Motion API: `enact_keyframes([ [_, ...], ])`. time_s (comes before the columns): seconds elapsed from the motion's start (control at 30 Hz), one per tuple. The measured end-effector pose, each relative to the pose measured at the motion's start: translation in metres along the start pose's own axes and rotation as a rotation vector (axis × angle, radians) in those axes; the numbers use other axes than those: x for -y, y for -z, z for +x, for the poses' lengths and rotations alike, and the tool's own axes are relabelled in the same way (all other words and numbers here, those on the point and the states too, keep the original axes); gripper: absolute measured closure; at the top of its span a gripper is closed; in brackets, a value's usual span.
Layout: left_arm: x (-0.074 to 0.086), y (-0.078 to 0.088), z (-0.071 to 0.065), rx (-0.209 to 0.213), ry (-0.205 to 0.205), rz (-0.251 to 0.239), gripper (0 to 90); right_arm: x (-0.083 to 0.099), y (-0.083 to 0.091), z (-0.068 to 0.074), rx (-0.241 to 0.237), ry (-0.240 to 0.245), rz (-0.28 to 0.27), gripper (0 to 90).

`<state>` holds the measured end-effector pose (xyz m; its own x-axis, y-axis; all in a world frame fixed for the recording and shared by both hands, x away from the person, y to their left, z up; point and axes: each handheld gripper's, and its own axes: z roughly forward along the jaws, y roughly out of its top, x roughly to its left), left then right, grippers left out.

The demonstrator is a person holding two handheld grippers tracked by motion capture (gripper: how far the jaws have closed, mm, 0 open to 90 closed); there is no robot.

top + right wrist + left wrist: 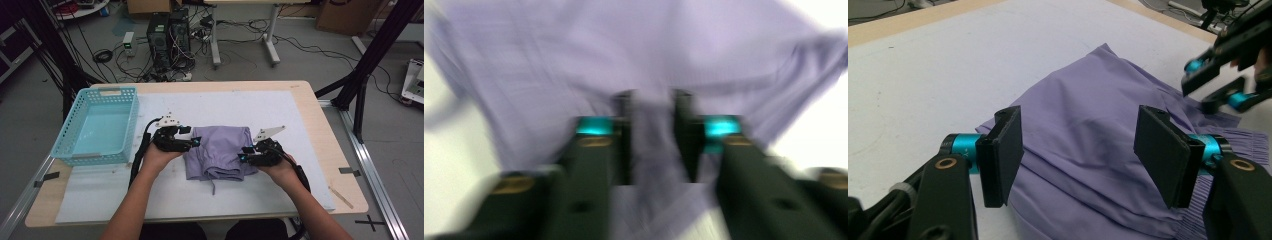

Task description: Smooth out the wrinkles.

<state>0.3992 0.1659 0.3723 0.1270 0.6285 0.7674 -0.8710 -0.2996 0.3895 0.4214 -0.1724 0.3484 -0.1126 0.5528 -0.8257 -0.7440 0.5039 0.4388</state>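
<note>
A folded purple garment (217,150) lies on the white mat in the middle of the table. My left gripper (196,142) is at its left edge. In the left gripper view, that gripper (1078,150) stands open, its wide-set pads on either side of a hump of the purple cloth (1088,120) without pressing it. My right gripper (243,154) is at the garment's right edge, with its jaws (1205,90) apart. The right gripper view is blurred: a narrow gap shows between the right gripper's (651,135) jaws, with purple cloth (634,55) beyond it.
A light-blue plastic basket (111,90) with nothing in it stands at the table's left. The white mat (225,102) covers most of the wooden tabletop (322,135). Computers and cables lie on the floor beyond the far edge.
</note>
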Motion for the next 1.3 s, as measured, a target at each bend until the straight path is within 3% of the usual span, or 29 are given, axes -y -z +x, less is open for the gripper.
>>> enact_keyframes([
  [0.07, 0.001, 0.003, -0.001, 0.000, 0.000, -0.002, 36.2, -0.007, 0.005, 0.011, -0.026, 0.061, -0.023, 63.9],
  [0.17, 0.001, 0.008, 0.001, -0.008, 0.005, -0.015, 36.2, -0.008, 0.009, 0.025, -0.074, 0.095, -0.047, 58.9],
  [0.27, 0.001, 0.009, 0.002, -0.007, 0.008, -0.021, 36.2, -0.002, 0.002, 0.034, -0.091, 0.127, -0.027, 64.1],
  [0.33, 0.002, 0.008, 0.001, -0.004, 0.003, -0.014, 36.0, 0.006, -0.008, 0.035, -0.105, 0.124, 0.032, 69.6],
  [0.37, 0.002, 0.007, 0.000, -0.003, 0.000, -0.013, 36.0, 0.011, -0.011, 0.035, -0.108, 0.127, 0.055, 76.8],
  [0.43, 0.001, 0.007, -0.001, -0.001, -0.003, -0.014, 36.0, 0.017, -0.011, 0.037, -0.084, 0.147, 0.040, 90.0],
  [0.67, 0.002, 0.007, 0.000, 0.003, 0.004, -0.014, 36.0, 0.011, 0.005, 0.040, -0.055, 0.162, 0.052, 90.0],
  [0.8, 0.004, 0.001, -0.005, 0.019, 0.000, 0.008, 36.1, 0.017, 0.011, 0.035, -0.046, 0.128, 0.098, 90.0],
  [0.9, 0.007, -0.007, -0.008, 0.026, -0.007, 0.026, 36.7, 0.018, 0.011, 0.030, -0.019, 0.103, 0.023, 82.5],
  [0.97, 0.008, -0.010, -0.008, 0.029, 0.000, 0.029, 36.7, 0.013, 0.011, 0.030, -0.030, 0.098, -0.042, 76.8],
  [1.0, 0.009, -0.011, -0.008, 0.027, -0.001, 0.028, 36.8, 0.009, 0.008, 0.031, -0.036, 0.097, -0.050, 75.9],
  [1.07, 0.008, -0.010, -0.008, 0.028, -0.001, 0.020, 36.7, 0.006, -0.002, 0.033, -0.053, 0.096, -0.007, 77.8],
  [1.13, 0.007, -0.007, -0.007, 0.019, -0.003, 0.014, 36.7, 0.009, -0.014, 0.036, -0.060, 0.089, 0.100, 85.1],
  [1.17, 0.007, -0.005, -0.006, 0.018, 0.004, 0.006, 36.8, 0.013, -0.015, 0.038, -0.050, 0.105, 0.071, 87.7],
  [1.3, 0.007, -0.002, -0.003, 0.014, 0.014, 0.000, 36.8, 0.024, -0.005, 0.040, -0.031, 0.077, 0.045, 89.2],
])
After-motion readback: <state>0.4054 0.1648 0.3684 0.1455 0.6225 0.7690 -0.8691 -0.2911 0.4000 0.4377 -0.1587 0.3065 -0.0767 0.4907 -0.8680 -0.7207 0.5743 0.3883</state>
